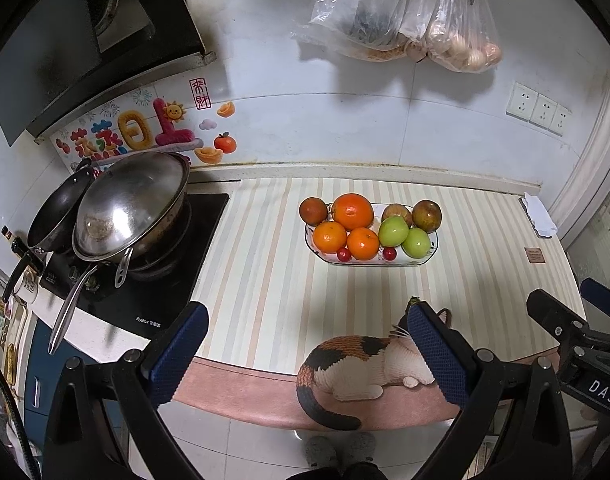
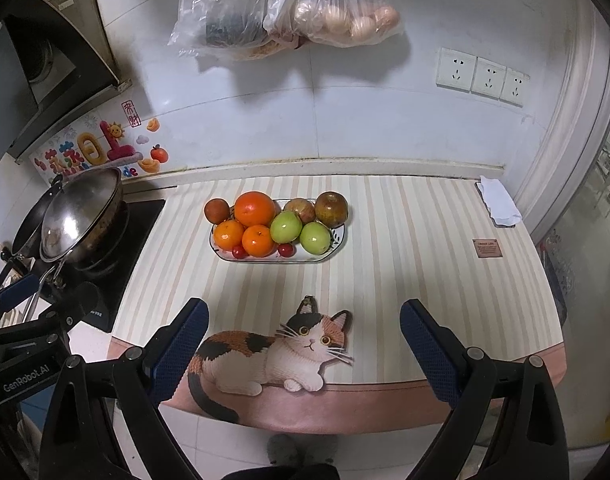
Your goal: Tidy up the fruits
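Striped cat-print mat [image 2: 405,240] on kitchen counter, fruit plate [image 2: 339,236] centred, wok [image 1: 129,208] left, both claws spread, empty.

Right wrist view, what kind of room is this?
Most likely a home kitchen: a lidded wok sits on a stove under a range hood, beside a striped counter holding a fruit plate.

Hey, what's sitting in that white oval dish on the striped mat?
The dish holds three oranges, two green fruits, three brownish fruits and two red cherries. Anything underneath them is hidden.
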{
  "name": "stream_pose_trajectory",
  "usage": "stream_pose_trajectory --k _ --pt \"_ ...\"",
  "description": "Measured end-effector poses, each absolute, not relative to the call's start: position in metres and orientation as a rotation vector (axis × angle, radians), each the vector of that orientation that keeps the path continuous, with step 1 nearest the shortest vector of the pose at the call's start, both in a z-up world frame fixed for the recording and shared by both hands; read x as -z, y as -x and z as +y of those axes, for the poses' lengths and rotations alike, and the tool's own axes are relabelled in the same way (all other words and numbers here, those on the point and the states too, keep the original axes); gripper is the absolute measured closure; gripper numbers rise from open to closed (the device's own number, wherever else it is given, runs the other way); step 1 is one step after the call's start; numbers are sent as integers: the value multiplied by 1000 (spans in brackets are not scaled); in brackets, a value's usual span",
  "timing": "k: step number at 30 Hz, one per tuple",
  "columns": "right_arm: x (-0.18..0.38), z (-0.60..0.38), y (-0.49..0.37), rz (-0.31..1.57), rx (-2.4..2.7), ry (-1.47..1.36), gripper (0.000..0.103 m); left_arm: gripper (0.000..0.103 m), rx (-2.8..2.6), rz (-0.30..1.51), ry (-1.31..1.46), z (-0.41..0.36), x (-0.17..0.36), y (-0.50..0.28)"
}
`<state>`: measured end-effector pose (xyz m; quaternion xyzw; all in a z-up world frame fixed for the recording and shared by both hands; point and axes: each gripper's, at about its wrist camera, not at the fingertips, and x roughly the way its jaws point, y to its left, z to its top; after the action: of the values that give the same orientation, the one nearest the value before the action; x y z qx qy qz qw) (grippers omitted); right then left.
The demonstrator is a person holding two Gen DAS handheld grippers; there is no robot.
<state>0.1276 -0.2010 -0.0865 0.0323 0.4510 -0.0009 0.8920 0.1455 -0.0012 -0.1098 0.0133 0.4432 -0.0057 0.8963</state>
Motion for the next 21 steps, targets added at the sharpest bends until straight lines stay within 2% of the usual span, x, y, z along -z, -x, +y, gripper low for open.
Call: stream_pose_trajectory --k 21 --pt "88 -202 -128 938 -9 -64 4 1 9 914 -28 -1 107 -144"
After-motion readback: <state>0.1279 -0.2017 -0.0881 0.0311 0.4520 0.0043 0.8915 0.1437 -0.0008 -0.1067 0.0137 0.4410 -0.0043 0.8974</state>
